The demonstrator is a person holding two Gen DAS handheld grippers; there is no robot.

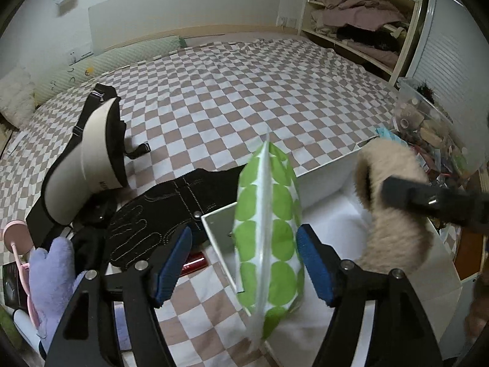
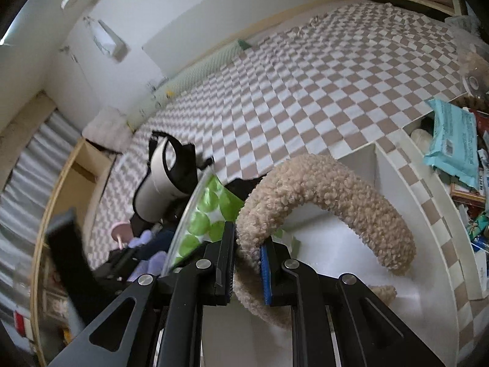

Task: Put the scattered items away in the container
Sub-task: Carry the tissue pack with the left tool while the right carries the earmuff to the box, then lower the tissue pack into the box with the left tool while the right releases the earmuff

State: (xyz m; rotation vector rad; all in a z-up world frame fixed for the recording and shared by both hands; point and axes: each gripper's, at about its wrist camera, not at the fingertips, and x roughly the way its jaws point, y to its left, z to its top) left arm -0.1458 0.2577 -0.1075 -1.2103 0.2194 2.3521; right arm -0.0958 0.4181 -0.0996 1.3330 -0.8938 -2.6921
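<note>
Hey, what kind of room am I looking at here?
Most likely a bedroom: a wide bed under a checkered sheet, a long bolster pillow against the wall, and open shelves of folded clothes beside it.

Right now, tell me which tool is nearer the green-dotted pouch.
Left. The left tool straddles the green-dotted pouch, open pads on either side of it. The right tool is beside the pouch, shut on the fuzzy beige headband.

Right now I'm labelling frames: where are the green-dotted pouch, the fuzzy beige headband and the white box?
green-dotted pouch (image 1: 269, 229): left wrist view, its dotted side.
fuzzy beige headband (image 2: 336, 189): right wrist view, top of its arch.
white box (image 1: 218, 229): left wrist view, near-left wall.
</note>
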